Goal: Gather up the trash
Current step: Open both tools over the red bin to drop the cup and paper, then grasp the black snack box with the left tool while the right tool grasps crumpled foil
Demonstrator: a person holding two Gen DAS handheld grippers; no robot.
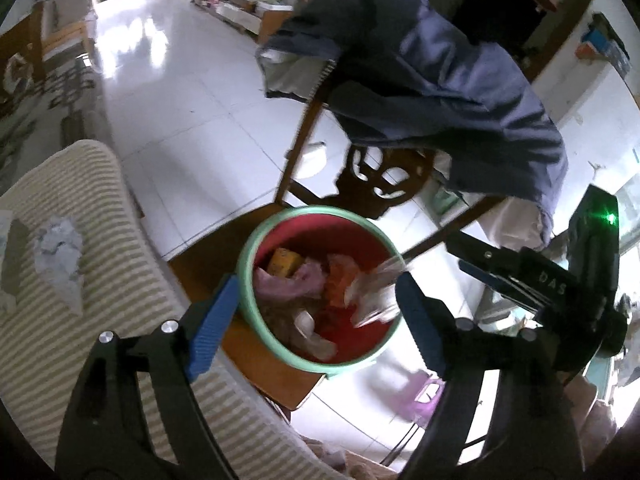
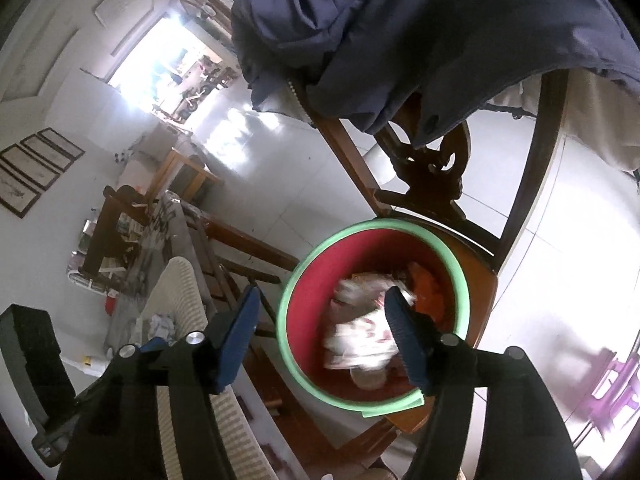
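Blue-padded jaws of the left gripper [image 1: 316, 320] stand wide apart right over the bucket, nothing pinched between them. Same story for the right gripper [image 2: 324, 340]: jaws spread, pads bare, empty. Below and between both sets of jaws sits the bin [image 1: 256, 248], a red bucket with a pale green rim [image 2: 460, 272], resting on the seat of a wooden chair [image 2: 486, 300]. Inside it, a blurred white wrapper with red print [image 2: 360, 336] lies loose under the right jaws, touching neither pad as far as I can tell. Around it, orange scrap [image 1: 340, 276], a pinkish-purple crumple [image 1: 288, 284] and a yellow box [image 1: 284, 262], all heaped together.

Beyond the jaws, the chair's carved back [image 1: 380, 176] rises up, and a dark blue jacket [image 1: 440, 80] hangs over it, drooping toward the bucket but not reaching it. Left of the jaws, a striped cream cloth [image 1: 120, 264] covers a surface, with a crumpled bluish-white paper [image 1: 60, 252] lying on it, well apart from the bin. Shiny white floor tiles [image 1: 180, 112] stretch away behind. A purple plastic stool [image 2: 616, 380] shows off to the right of the jaws, on the floor.
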